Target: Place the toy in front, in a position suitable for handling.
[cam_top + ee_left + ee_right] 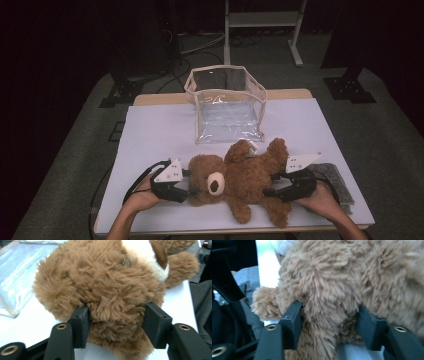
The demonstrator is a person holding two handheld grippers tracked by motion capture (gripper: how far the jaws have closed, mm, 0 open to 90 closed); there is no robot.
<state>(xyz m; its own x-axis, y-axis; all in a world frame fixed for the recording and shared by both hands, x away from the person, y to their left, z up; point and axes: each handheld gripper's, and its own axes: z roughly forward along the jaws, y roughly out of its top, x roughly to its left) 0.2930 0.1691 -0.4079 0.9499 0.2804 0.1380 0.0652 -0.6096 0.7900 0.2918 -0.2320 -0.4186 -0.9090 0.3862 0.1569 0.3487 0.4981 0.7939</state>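
The table, covered by a pale sheet, carries everything, and most of its middle and left lies bare, leaving open room between the person and the far edge. At that far edge stands a clear plastic zip bag with cream trim, upright with its mouth open upward, apparently ready to receive something from above.

A brown teddy bear lies on its back near the front edge, head toward the left, legs toward the right, one foot almost reaching the table's front rim. It sits well apart from the bag, with a clear strip of sheet between them.

The left gripper has its jaws half spread and pressed into the plush of the bear's head, fur bulging between them. The right gripper clamps a limb at the bear's lower body, jaws fairly wide and sunk into the pile. Holding both ends likely keeps the floppy toy from sagging when lifted.

A grey cloth lies under the right hand, close to the right rim.
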